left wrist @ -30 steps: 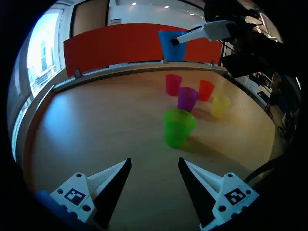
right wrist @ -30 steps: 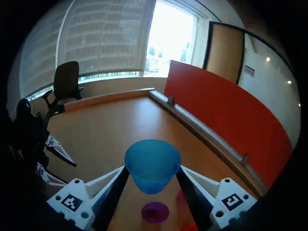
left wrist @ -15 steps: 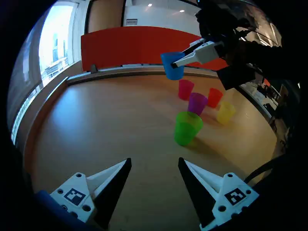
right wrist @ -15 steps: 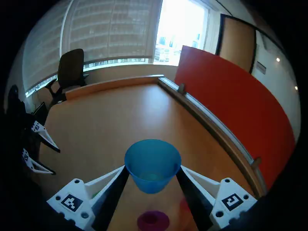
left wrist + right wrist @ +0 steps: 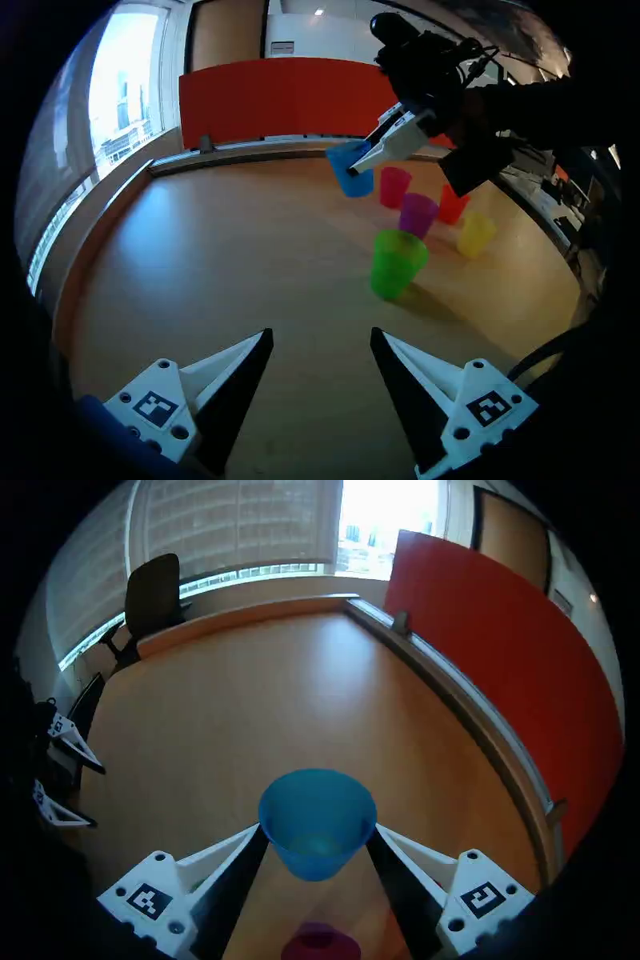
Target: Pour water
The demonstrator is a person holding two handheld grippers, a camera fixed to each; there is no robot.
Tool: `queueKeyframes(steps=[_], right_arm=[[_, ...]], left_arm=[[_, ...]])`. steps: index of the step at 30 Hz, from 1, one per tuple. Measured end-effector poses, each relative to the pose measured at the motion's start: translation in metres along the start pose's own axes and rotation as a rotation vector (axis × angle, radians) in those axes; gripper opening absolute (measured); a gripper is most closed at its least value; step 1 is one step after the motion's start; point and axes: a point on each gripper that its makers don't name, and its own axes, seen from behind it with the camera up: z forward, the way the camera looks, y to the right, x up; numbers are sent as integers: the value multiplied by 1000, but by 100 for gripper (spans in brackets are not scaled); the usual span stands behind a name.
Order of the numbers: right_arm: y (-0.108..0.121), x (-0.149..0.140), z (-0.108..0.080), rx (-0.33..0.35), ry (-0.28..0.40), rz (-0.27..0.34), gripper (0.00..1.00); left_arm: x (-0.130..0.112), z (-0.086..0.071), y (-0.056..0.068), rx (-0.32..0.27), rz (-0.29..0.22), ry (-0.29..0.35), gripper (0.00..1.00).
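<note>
My right gripper [image 5: 318, 832] is shut on a blue cup [image 5: 318, 822] with a little liquid at its bottom; it hangs above the wooden table [image 5: 240, 704]. In the left gripper view the same blue cup [image 5: 349, 170] is held by the right gripper [image 5: 362, 162], tilted, above and left of a pink cup [image 5: 394, 186]. A purple cup [image 5: 418, 214], an orange cup [image 5: 452, 205], a yellow cup [image 5: 475, 234] and a green cup [image 5: 395, 262] stand grouped on the table. My left gripper [image 5: 320, 340] is open low over the table, well short of the green cup. A pink-purple cup rim [image 5: 318, 942] shows below the blue cup.
A red partition [image 5: 280, 100] runs along the table's far edge. An office chair [image 5: 152, 600] stands by the windows. The left gripper [image 5: 60, 772] sits at the table's near-left edge in the right gripper view. A person's dark arm [image 5: 520, 104] holds the right gripper.
The right gripper has come down with the blue cup toward the group of cups and tipped forward. My left gripper has drawn back slightly and stays open.
</note>
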Motion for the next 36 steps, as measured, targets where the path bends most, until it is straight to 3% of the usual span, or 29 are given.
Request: queueKeyframes(steps=[20, 36], right_arm=[[7, -25, 33, 44, -183, -26, 89], [8, -39, 47, 64, -260, -26, 90]], left_arm=[[-7, 0, -9, 20, -31, -2, 90], [-11, 2, -14, 30, -42, -6, 90]])
